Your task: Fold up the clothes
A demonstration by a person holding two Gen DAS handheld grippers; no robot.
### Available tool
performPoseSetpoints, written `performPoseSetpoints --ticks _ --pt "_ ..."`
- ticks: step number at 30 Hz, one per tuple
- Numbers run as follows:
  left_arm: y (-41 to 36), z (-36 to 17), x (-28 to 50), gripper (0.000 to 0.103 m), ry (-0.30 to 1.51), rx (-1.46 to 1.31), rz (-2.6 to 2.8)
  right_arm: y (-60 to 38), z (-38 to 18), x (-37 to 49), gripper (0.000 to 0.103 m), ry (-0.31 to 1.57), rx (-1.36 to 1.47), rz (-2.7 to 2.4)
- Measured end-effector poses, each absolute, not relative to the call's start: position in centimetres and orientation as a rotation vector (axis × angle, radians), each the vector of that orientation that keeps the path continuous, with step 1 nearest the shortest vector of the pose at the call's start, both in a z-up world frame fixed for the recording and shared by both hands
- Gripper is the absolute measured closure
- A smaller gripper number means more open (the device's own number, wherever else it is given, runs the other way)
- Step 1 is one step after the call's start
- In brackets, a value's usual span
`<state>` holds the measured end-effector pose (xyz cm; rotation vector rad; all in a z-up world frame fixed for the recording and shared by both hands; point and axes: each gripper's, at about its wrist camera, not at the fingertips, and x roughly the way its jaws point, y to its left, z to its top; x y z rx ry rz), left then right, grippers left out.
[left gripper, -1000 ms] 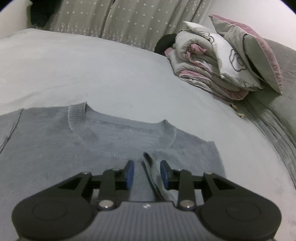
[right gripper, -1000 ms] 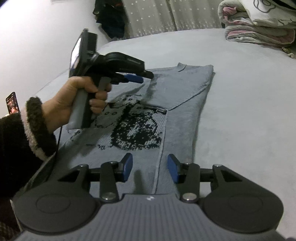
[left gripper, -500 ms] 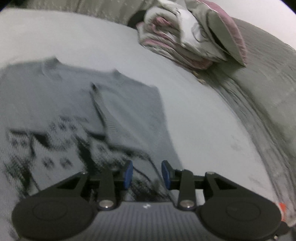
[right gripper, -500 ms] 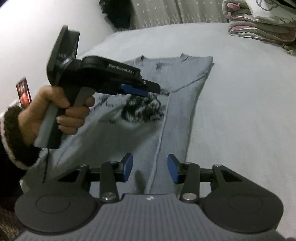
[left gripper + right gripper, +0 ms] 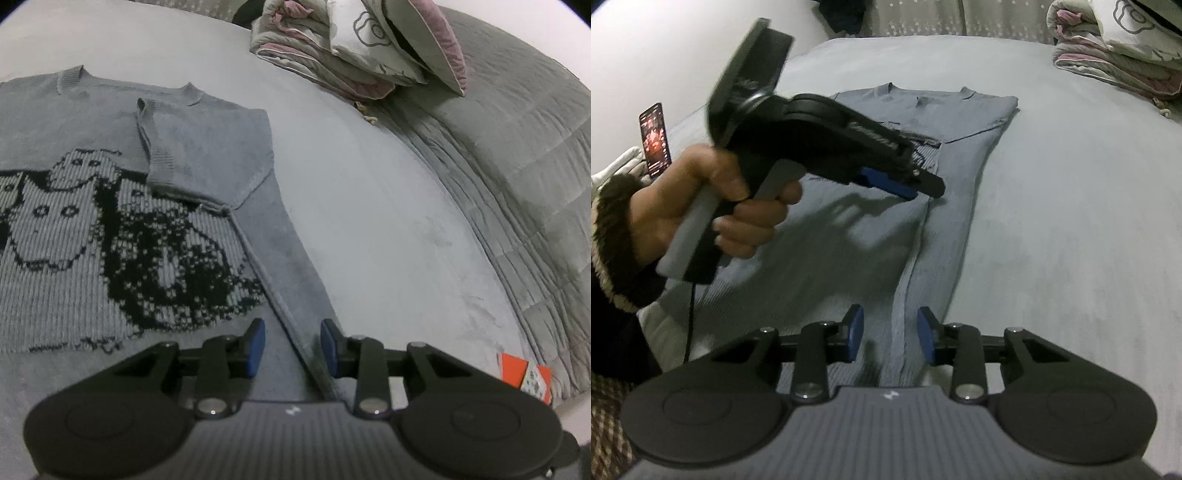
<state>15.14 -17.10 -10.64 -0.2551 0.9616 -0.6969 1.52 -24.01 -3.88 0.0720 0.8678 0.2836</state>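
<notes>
A: Sweater (image 5: 207,155) first: where does it lie?

B: Flat on the grey bed (image 5: 388,206), neckline away from the person, its right side turned in over the body so a long folded edge runs from the hem toward the shoulder. A black knitted picture covers the chest.

A: And nearest the cameras?

B: The right claw (image 5: 890,338) sits over the hem end of that folded strip. The fold's ridge passes between its blue pads (image 5: 854,334), but the pads stand clear of the cloth on both sides; its jaws are closing.

A: The left one?

B: The left claw (image 5: 289,349) is a little farther up the same edge. Its pads (image 5: 255,345) are apart too, with the ridge running through the gap; nothing is pinched. From the right wrist view it (image 5: 905,186) hovers above the sweater (image 5: 964,206), tilted downward, gripped by a hand (image 5: 713,206) in a fleece-cuffed dark sleeve (image 5: 617,251), and it is blurred.

A: Farther out?

B: The folded sleeve lies across the chest with its ribbed cuff beside the collar. Beyond the sweater is bare bed, then a pile of bedding (image 5: 354,48) at the far right, resting against a quilted cover (image 5: 517,155). An orange box (image 5: 524,374) sits at the bed's right edge. In the right wrist view, a lit phone (image 5: 654,142) stands off to the left, and a spotted curtain (image 5: 923,16) hangs at the back.
</notes>
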Motion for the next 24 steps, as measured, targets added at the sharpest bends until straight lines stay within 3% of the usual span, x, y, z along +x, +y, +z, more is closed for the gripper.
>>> performPoseSetpoints --ticks 5,8,13,24 --pt "-17.9 -11.0 15.3 0.078 0.908 -0.276 -0.653 -23.9 -4.5 0.6 0.085 0.889 0.045 0.276" --pt "-18.4 -11.1 15.2 0.094 0.891 -0.267 -0.636 -24.1 -5.2 0.5 0.097 0.906 0.032 0.254" --pt "-18.1 -9.9 14.5 0.099 0.846 -0.257 -0.635 -24.7 -4.0 0.0 0.097 0.871 0.094 0.275" --pt "-16.7 -9.1 14.5 0.098 0.809 -0.127 -0.611 -24.2 -3.2 1.9 0.097 0.879 0.208 0.387"
